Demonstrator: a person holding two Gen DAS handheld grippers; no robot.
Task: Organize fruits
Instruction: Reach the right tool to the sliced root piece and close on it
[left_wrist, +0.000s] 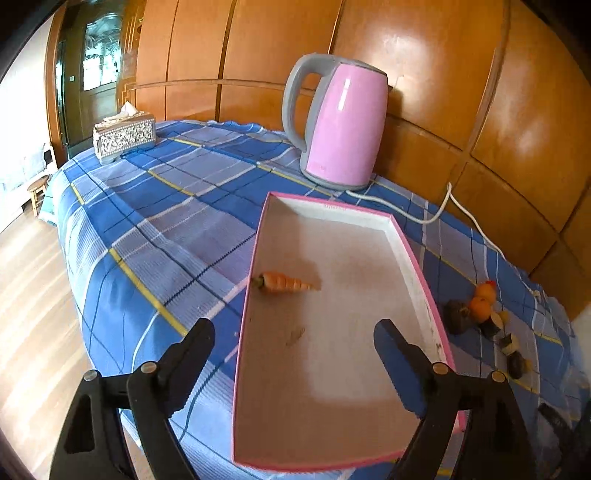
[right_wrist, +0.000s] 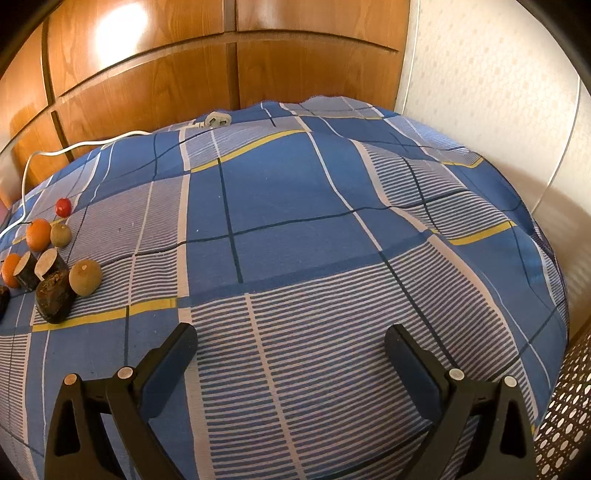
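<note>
A pink-rimmed shallow box (left_wrist: 417, 266) lies on the blue plaid cloth, with one small carrot (left_wrist: 286, 283) inside near its left wall. My left gripper (left_wrist: 294, 341) is open and empty above the box's near half. A cluster of toy fruits lies right of the box (left_wrist: 480, 308). In the right wrist view the same cluster sits far left: oranges (right_wrist: 38, 233), a red tomato (right_wrist: 63, 206), brown-green round fruits (right_wrist: 85, 277) and dark cut pieces (right_wrist: 54, 298). My right gripper (right_wrist: 290, 345) is open and empty over bare cloth, right of the cluster.
A pink electric kettle (left_wrist: 341, 122) stands behind the box, its white cord (left_wrist: 436, 214) trailing right to a plug (right_wrist: 218, 120). A patterned tissue box (left_wrist: 123, 136) sits far left. Wooden panels back the table; a white wall (right_wrist: 498, 92) is right.
</note>
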